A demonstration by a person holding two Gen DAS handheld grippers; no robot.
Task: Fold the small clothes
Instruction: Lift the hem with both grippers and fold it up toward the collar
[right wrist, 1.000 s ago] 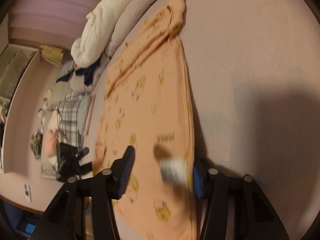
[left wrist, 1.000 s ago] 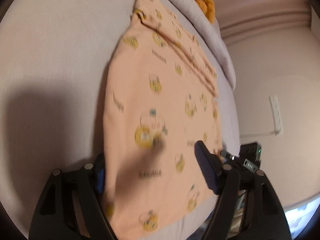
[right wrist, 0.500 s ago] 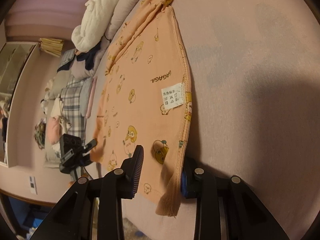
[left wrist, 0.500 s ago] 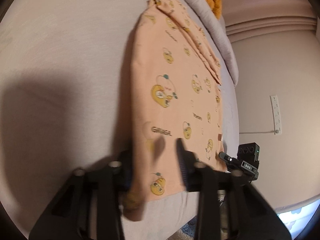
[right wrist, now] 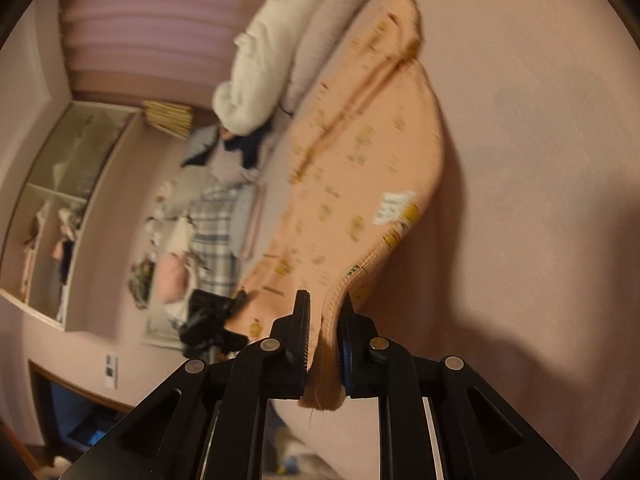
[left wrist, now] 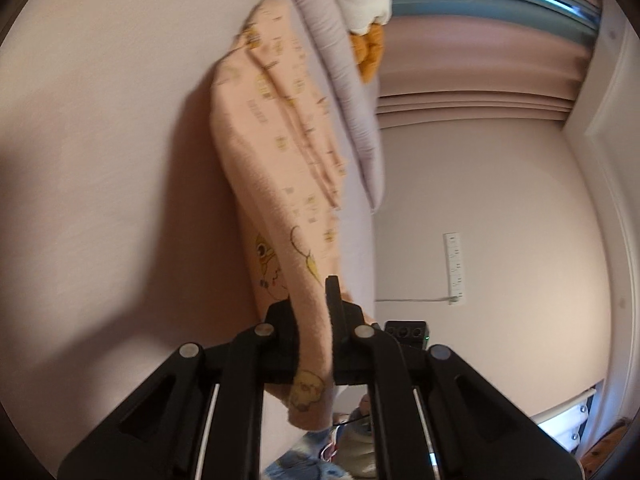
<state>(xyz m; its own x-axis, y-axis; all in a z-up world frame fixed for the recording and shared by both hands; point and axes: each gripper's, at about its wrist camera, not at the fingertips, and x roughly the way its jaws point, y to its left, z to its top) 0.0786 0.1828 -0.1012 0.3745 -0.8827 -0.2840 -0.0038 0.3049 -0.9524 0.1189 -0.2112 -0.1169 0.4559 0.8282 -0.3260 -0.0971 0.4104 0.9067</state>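
A wide bed under a smooth pale pinkish sheet [left wrist: 100, 160], with cloth items lying on it.

A small peach-orange cotton garment printed with yellow cartoon figures [left wrist: 280, 152] lies lengthwise near one edge of the sheet; its near end is raised off the sheet while its far end rests on it. A white care label [right wrist: 394, 206] shows on the fabric in the right wrist view. Just beside the garment runs a long pale grey padded roll [left wrist: 344, 80], and past it lie a puffy white bundle [right wrist: 264, 64] and an orange-brown plush piece [left wrist: 370, 52].
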